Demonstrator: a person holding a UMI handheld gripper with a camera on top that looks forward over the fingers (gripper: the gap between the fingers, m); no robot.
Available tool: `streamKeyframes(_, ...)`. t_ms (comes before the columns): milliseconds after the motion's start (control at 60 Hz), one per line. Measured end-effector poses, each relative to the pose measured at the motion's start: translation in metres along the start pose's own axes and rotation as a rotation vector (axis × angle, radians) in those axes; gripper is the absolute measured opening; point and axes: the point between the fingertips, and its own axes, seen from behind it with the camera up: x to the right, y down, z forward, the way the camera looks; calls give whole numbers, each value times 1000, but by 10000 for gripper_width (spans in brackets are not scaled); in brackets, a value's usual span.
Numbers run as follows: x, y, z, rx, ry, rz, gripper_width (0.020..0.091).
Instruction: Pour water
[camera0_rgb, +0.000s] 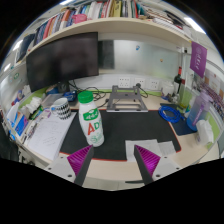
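- My gripper (107, 160) hangs wide open with nothing in it; its two magenta pads (78, 158) stand well apart over the near edge of the surface (130, 185); nothing sits between them
- The bottle (91, 118) I take to be the task's water holder stands upright on the black mat (130, 132), just ahead of my left finger and a little to its outer side; it has a green cap and a white label with green print; whether it is full I cannot tell
- I judge it stands there, near the mat's left edge and close to the front of the surface, so that a straight reach forward meets it side-on; upright keeps the water in until I tip it
- A cup or mug (62, 106) seems to stand behind and left of the bottle, toward the surface's left side; it may be the thing to pour into, but it is too small to be sure
- Open room: the middle and right of the mat lie bare, so I could swing the bottle that way
- Crowded edges: the left side holds papers and small items (25, 115); the back edge carries a monitor (62, 62) and a grey machine (126, 96); a blue tray (172, 114) sits at the right edge; I would keep clear of these when lifting
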Motion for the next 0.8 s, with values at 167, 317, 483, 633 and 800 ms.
streamKeyframes(167,-53,-16,38,97,-9,3,855)
streamKeyframes(317,-54,-42,77,171,70,31,856)
streamKeyframes(483,-49,-59,112,242,117,11,760)
streamKeyframes(633,-61,-69,128,317,104,-29,559)
streamKeyframes(800,-65,-77,132,357,128,-56,430)
